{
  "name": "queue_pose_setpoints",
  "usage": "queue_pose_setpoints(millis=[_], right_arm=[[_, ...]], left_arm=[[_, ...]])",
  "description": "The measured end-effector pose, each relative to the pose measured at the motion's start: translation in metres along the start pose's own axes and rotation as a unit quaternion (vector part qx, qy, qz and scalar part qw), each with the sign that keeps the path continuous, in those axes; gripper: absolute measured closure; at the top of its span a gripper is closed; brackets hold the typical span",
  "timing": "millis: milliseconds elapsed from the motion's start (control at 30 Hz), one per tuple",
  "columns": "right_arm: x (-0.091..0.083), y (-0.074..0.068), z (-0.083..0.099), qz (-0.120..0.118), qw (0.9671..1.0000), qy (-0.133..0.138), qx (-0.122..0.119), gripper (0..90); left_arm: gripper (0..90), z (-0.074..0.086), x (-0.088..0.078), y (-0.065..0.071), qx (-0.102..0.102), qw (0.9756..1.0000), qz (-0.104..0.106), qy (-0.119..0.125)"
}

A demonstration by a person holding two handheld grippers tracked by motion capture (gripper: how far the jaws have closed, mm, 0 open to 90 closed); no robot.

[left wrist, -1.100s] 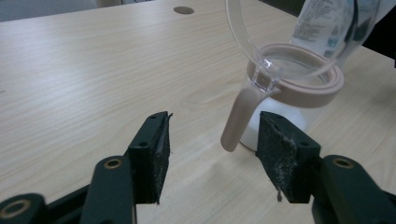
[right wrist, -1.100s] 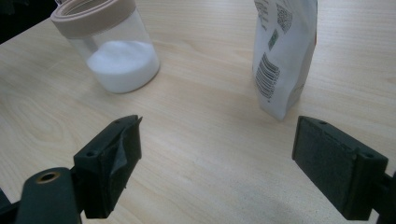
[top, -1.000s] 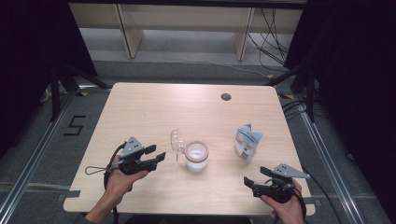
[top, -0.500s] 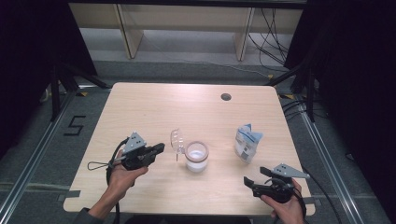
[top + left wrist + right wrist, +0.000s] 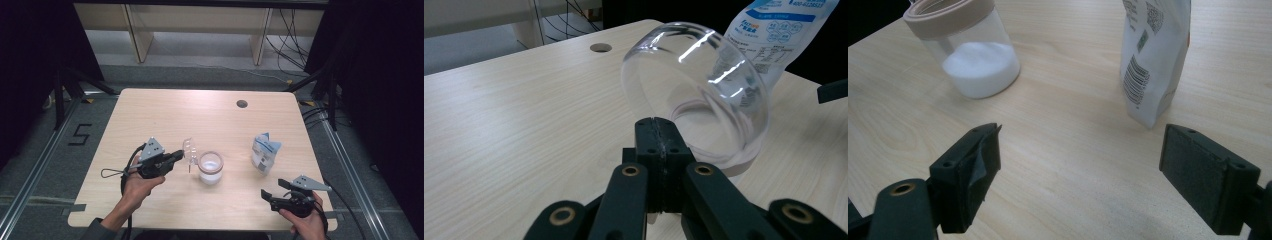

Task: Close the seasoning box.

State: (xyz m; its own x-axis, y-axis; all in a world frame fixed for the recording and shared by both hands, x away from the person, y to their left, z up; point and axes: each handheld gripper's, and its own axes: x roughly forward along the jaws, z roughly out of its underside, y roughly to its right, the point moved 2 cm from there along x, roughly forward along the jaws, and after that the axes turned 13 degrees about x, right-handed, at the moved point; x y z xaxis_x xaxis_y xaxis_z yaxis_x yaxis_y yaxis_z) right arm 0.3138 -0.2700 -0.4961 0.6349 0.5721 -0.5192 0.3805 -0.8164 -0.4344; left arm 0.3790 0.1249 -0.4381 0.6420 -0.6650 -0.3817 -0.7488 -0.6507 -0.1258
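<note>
- High view: on the light wooden bench [image 5: 165, 115], the left tongs [image 5: 176, 157] sit just left of a jar [image 5: 210, 167] with a tan rim and white powder inside. Their jaws have just been closing and now pinch the edge of a clear domed lid [image 5: 188, 149], which stands tilted beside the jar's left side. A white and blue pouch [image 5: 264, 154] stands upright to the right of the jar, well apart from it. The right tongs [image 5: 274, 192] rest near the bench's front right corner, jaws spread, holding nothing.
- Left gripper view: the 2 black jaws meet tight on the rim of the clear domed lid [image 5: 696, 95], tipped on its side with its hollow facing the camera. The pouch [image 5: 781, 35] rises behind it.
- Right gripper view: the right tongs [image 5: 1080, 165] gape wide over bare wood. The jar [image 5: 968, 47] stands ahead at left, the pouch [image 5: 1153, 60] ahead at right, neither touched.
</note>
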Motion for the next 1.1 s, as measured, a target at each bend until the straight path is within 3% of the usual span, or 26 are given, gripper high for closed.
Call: queue_pose_setpoints(millis=[133, 200, 267, 333, 400, 433, 500, 533, 567, 600, 733, 800, 833, 867, 900, 1100], right_arm=[[0.000, 0.000, 0.000, 0.002, 1.0000, -0.003, 0.003, 17.6], [0.001, 0.003, -0.001, 0.012, 0.9997, 0.001, -0.020, 17.7], [0.000, 0.000, 0.000, 0.002, 1.0000, -0.003, 0.003, 17.7], [0.000, 0.000, 0.000, 0.002, 1.0000, -0.003, 0.002, 17.7], [0.000, 0.002, -0.001, 0.006, 0.9998, 0.000, -0.020, 17.7], [0.000, 0.000, 0.000, 0.002, 1.0000, -0.003, -0.002, 17.7], [0.000, -0.001, 0.000, 0.002, 1.0000, -0.004, 0.003, 17.7], [0.001, 0.002, -0.001, 0.004, 0.9998, 0.002, -0.017, 17.8], [0.001, 0.003, -0.001, 0.011, 0.9997, 0.000, -0.023, 17.8], [0.001, 0.002, -0.001, 0.004, 0.9998, 0.001, -0.018, 17.8], [0.001, 0.003, -0.001, 0.010, 0.9997, 0.000, -0.022, 17.8], [0.001, 0.002, -0.001, 0.004, 0.9999, 0.000, -0.017, 17.8], [0.000, -0.001, 0.000, 0.001, 1.0000, -0.004, 0.004, 17.8], [0.000, 0.000, 0.000, 0.002, 1.0000, -0.003, -0.001, 17.8], [0.001, 0.003, -0.001, 0.010, 0.9997, 0.000, -0.022, 17.8], [0.001, 0.003, -0.001, 0.004, 0.9997, 0.003, -0.023, 17.8]], left_arm=[[89.4, -0.003, 0.001, 0.002, 0.004, 1.0000, 0.003, -0.001], [89.4, -0.003, 0.002, 0.003, 0.002, 1.0000, 0.005, 0.002], [89.4, -0.004, 0.002, 0.004, 0.003, 1.0000, 0.004, -0.001], [89.4, -0.004, 0.003, 0.004, 0.006, 1.0000, 0.006, 0.001], [89.4, -0.005, 0.004, 0.005, 0.008, 0.9999, 0.007, -0.002], [89.4, -0.005, 0.004, 0.006, 0.007, 0.9999, 0.010, 0.000], [89.4, -0.005, 0.005, 0.007, 0.009, 0.9999, 0.009, -0.002], [89.4, -0.006, 0.005, 0.008, 0.011, 0.9999, 0.011, -0.004], [89.4, -0.006, 0.006, 0.009, 0.012, 0.9998, 0.013, -0.003], [89.4, -0.006, 0.008, 0.009, 0.010, 0.9998, 0.015, -0.001], [89.3, -0.007, 0.010, 0.014, 0.017, 0.9996, 0.022, -0.005], [89.4, -0.007, 0.012, 0.015, 0.017, 0.9996, 0.022, -0.005], [89.3, -0.007, 0.013, 0.016, 0.017, 0.9995, 0.027, -0.004], [89.3, -0.008, 0.013, 0.018, 0.018, 0.9995, 0.026, -0.005], [89.3, -0.008, 0.014, 0.018, 0.020, 0.9994, 0.028, -0.007], [89.3, -0.008, 0.016, 0.020, 0.023, 0.9992, 0.033, -0.008]])
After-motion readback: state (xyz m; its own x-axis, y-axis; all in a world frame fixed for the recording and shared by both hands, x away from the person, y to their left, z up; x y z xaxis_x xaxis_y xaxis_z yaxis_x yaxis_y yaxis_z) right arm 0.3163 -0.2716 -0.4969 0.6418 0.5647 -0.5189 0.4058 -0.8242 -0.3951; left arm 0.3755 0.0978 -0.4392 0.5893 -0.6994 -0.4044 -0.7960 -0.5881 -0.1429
